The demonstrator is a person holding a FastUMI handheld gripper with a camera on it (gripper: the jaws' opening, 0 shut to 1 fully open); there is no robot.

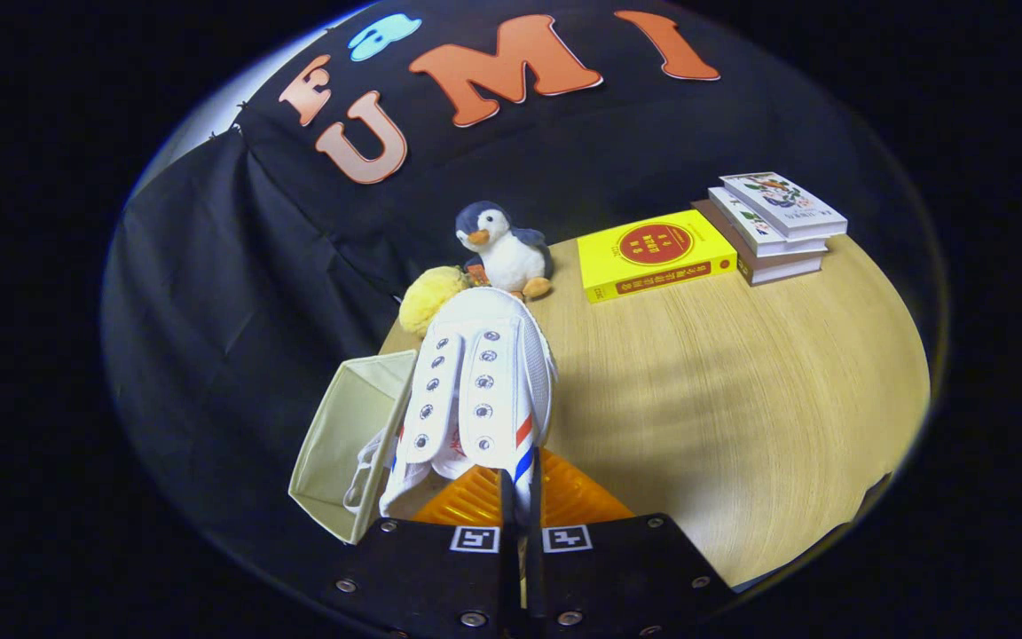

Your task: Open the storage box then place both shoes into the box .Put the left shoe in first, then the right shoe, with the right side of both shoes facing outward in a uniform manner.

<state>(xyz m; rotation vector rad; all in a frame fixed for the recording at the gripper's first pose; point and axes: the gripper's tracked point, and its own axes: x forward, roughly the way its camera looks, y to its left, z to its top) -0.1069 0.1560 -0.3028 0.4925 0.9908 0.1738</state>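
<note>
Gripper view looks along the tool (520, 497), whose fingers are pressed together on the side wall of a white shoe (475, 390). That shoe hangs lifted, toe pointing away, over the table (742, 399), just beside the open cream storage box (342, 435) at the table's edge. Beyond the toe sit a plush penguin (504, 248), a yellow fluffy toy (429, 297), a yellow book (657, 253) and stacked books (773, 226).

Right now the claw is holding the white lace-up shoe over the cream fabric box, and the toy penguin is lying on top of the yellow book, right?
Nearly. In the gripper view the claw does grip the white lace-up shoe by the cream fabric box, but the toy penguin stands on the wooden table, beside the yellow book, not on it.
</note>
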